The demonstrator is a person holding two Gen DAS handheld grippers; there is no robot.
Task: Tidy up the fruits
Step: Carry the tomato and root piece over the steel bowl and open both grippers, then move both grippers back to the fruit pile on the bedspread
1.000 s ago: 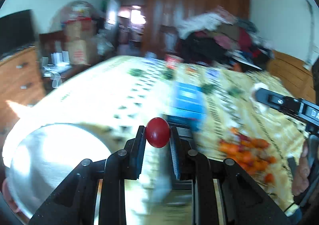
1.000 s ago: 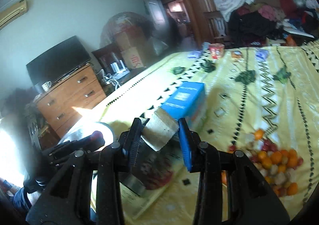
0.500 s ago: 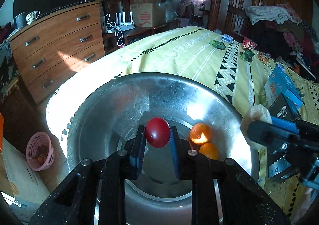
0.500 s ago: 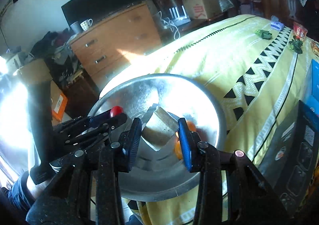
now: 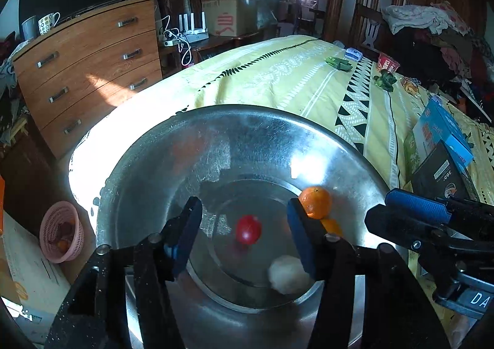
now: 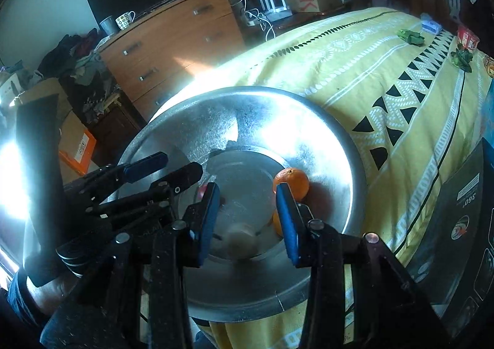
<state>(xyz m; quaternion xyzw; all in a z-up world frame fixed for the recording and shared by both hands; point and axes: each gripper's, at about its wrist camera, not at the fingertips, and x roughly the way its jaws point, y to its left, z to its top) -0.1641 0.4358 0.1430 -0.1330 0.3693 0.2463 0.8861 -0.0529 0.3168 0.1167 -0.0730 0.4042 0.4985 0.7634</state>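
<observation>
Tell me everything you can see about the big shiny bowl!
The metal bowl is wide, round and silvery, with sloping, scuffed walls and a flat bottom that mirrors bright light. It sits upright on the yellow patterned cloth, near its edge. Inside lie a red fruit, two oranges close together by the wall, and a pale, blurry fruit. Both grippers hang over it with open jaws, not touching it.
</observation>
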